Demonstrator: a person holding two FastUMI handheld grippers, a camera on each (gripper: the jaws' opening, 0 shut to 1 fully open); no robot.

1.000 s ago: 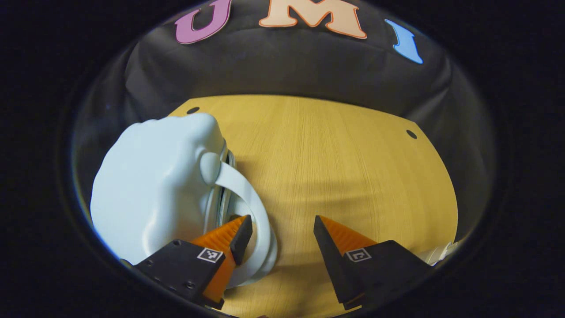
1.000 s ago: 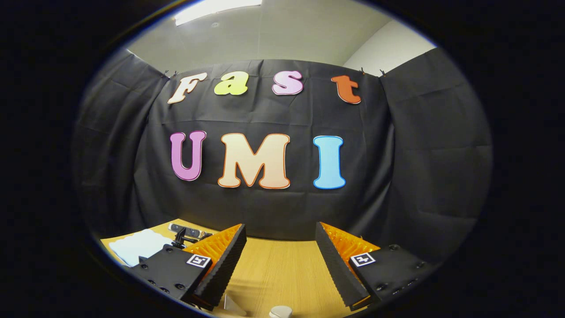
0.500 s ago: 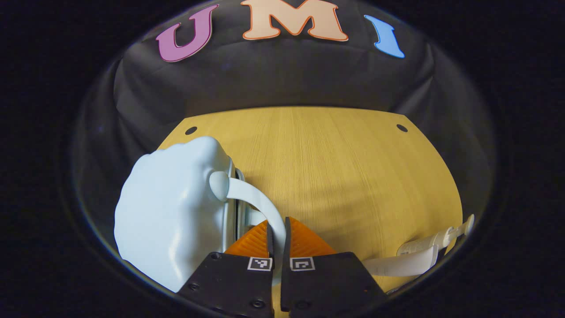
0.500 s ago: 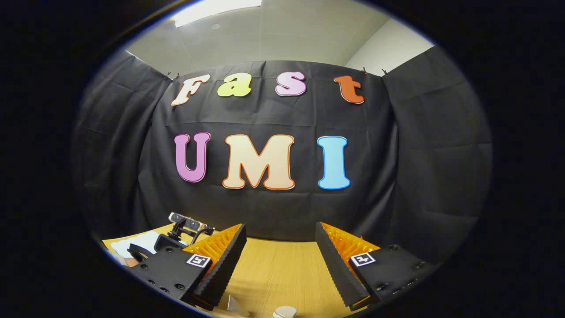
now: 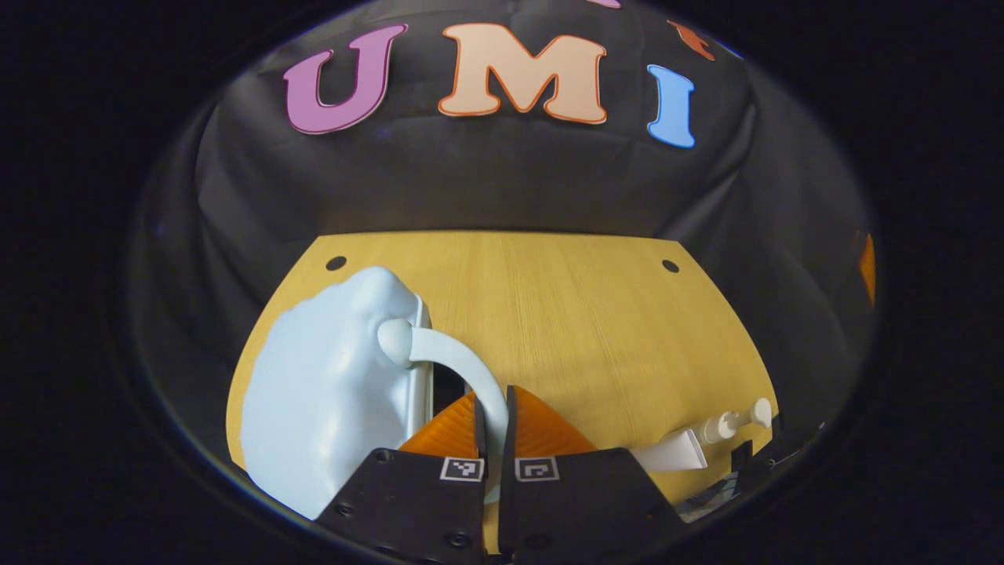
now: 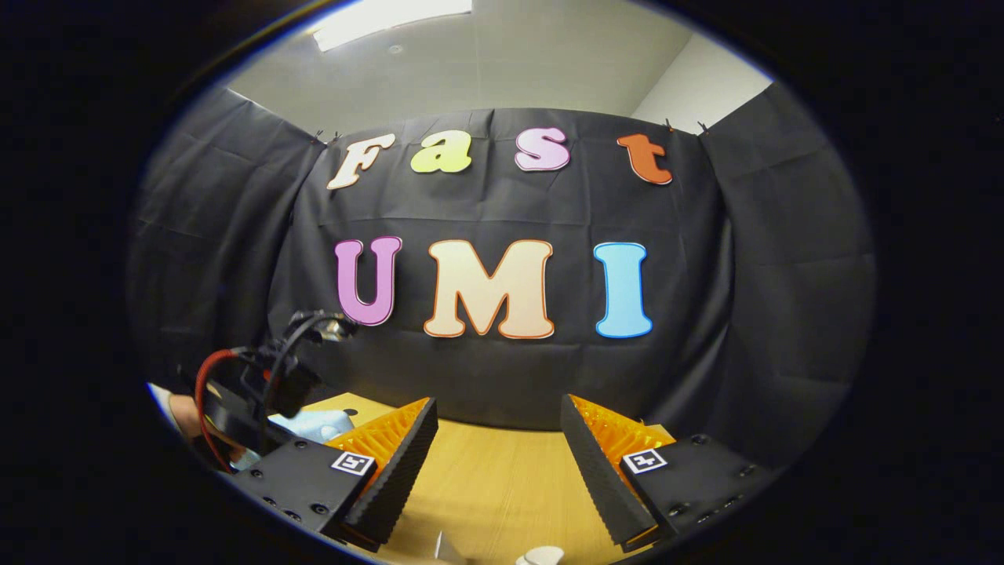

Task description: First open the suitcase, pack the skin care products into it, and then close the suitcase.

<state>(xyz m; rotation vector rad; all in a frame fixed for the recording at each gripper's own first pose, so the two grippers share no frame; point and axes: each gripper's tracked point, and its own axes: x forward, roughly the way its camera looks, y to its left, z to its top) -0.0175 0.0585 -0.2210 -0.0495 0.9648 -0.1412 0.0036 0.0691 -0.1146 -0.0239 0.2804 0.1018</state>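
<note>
A pale blue, rounded suitcase (image 5: 321, 400) lies at the left of the wooden table (image 5: 588, 314) in the left gripper view. Its curved handle (image 5: 459, 361) runs down between the fingers of my left gripper (image 5: 492, 392), which is shut on it. A dark gap shows along the suitcase's seam beside the handle. A white pump bottle (image 5: 725, 424) and a white tube (image 5: 667, 455) lie at the table's right. In the right gripper view my right gripper (image 6: 498, 404) hangs open above the table, nothing between its fingers. The suitcase (image 6: 314, 426) peeks out at lower left there.
The left gripper's body with its red and black cables (image 6: 259, 377) rises at the left of the right gripper view, a hand behind it. A white cap (image 6: 541, 555) sits at that view's bottom edge. The black booth wall stands behind the table.
The left gripper went from open beside the handle to shut on it, then lifted. The seam gap has widened. In the right gripper view the left gripper's body has risen.
</note>
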